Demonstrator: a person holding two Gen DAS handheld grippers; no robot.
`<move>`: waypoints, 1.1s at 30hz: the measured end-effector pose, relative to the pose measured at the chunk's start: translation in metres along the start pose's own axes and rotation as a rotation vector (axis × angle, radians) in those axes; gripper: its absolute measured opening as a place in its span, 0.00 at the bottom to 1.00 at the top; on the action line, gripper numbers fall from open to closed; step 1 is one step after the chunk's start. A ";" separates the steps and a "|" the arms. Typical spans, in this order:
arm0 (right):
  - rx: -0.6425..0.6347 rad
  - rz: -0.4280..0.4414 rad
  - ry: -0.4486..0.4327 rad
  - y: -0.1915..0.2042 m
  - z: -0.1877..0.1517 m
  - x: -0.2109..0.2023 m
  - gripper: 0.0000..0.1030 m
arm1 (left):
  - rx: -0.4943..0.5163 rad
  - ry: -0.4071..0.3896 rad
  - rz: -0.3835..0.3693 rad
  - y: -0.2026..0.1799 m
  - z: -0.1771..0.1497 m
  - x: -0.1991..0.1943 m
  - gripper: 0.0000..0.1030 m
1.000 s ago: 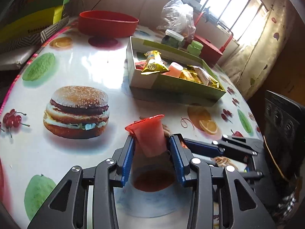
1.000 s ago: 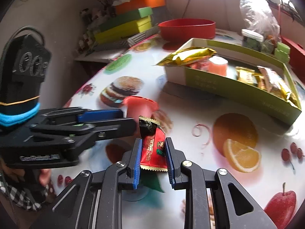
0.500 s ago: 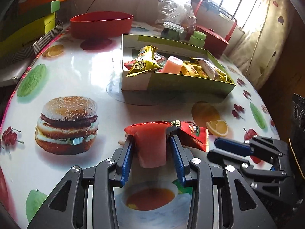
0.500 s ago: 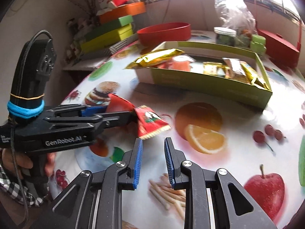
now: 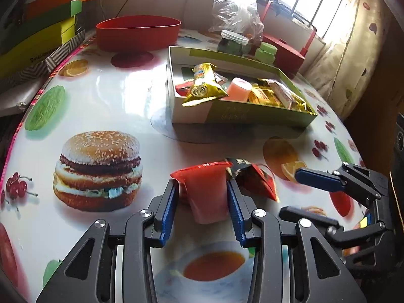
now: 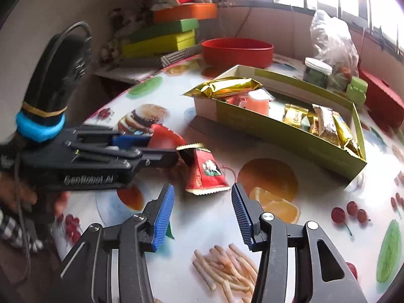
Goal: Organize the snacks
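Note:
My left gripper (image 5: 202,199) is shut on a red jelly cup (image 5: 205,192) and holds it above the table. A red snack packet (image 5: 257,179) hangs against the cup at the right fingertip; in the right wrist view the packet (image 6: 204,174) stands just ahead of my right gripper (image 6: 202,209), which is open and empty. The left gripper (image 6: 141,151) and the cup (image 6: 164,139) show at the left there. The green snack box (image 5: 255,118) with several snacks sits beyond.
A red bowl (image 5: 139,35), stacked coloured boxes (image 5: 48,30), a jar (image 5: 232,43), a plastic bag (image 5: 234,7) and a red box (image 5: 285,53) stand at the table's far side. The table's left edge (image 5: 17,131) is near.
My right gripper let go of the red packet, drew back and opened wide. The packet stays against the cup in my left gripper, which has moved closer to the green box.

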State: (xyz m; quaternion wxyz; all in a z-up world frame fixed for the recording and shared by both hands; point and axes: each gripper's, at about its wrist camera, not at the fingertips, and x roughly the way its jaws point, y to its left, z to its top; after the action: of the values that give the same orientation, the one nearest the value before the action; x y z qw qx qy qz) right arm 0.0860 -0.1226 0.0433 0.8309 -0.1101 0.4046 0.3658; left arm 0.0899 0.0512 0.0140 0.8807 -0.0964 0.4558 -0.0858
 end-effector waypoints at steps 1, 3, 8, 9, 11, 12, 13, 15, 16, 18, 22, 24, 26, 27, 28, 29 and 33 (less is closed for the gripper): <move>0.012 -0.015 0.001 -0.004 0.001 0.000 0.46 | -0.003 -0.003 -0.002 0.002 0.001 0.001 0.39; 0.023 -0.029 -0.001 -0.007 0.003 0.001 0.46 | -0.013 -0.009 -0.004 0.004 0.004 0.002 0.39; 0.021 -0.008 0.038 0.000 0.012 0.023 0.47 | -0.009 -0.028 -0.013 0.008 0.005 0.003 0.39; 0.020 -0.013 0.049 0.001 0.013 0.027 0.47 | -0.004 -0.028 -0.014 0.008 0.005 0.003 0.39; 0.004 -0.035 0.054 0.005 0.015 0.033 0.47 | 0.009 -0.027 -0.011 0.007 0.006 0.004 0.39; -0.003 -0.046 0.055 0.006 0.016 0.035 0.47 | 0.021 -0.028 -0.005 0.006 0.006 0.004 0.39; -0.012 -0.054 0.058 0.007 0.017 0.036 0.47 | 0.028 -0.029 0.000 0.005 0.007 0.005 0.39; -0.031 -0.087 0.063 0.011 0.019 0.040 0.47 | 0.038 -0.030 0.006 0.005 0.008 0.006 0.39; -0.035 -0.097 0.062 0.013 0.020 0.040 0.47 | 0.044 -0.032 0.009 0.004 0.009 0.007 0.39; -0.030 -0.107 0.061 0.012 0.021 0.041 0.47 | 0.054 -0.036 0.012 0.004 0.009 0.007 0.39; -0.022 -0.129 0.052 0.012 0.021 0.040 0.27 | 0.057 -0.044 0.010 0.005 0.009 0.007 0.31; -0.025 -0.138 0.052 0.013 0.020 0.039 0.26 | 0.060 -0.047 0.011 0.005 0.009 0.007 0.32; -0.023 -0.135 0.050 0.013 0.020 0.038 0.24 | 0.064 -0.048 0.014 0.004 0.009 0.007 0.32; -0.022 -0.137 0.047 0.013 0.020 0.037 0.23 | 0.065 -0.051 0.014 0.004 0.009 0.007 0.31; -0.018 -0.139 0.042 0.013 0.020 0.036 0.22 | 0.064 -0.053 0.012 0.005 0.009 0.006 0.31; -0.012 -0.141 0.035 0.012 0.020 0.034 0.22 | 0.064 -0.055 0.009 0.005 0.009 0.006 0.31; 0.002 -0.151 0.016 0.009 0.018 0.028 0.22 | 0.070 -0.075 0.005 0.003 0.009 0.000 0.31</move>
State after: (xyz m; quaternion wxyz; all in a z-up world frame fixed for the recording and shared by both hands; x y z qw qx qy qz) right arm 0.1011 -0.0931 0.0352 0.8529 -0.1425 0.4021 0.3010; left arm 0.0975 0.0546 0.0184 0.9003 -0.0673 0.4193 -0.0958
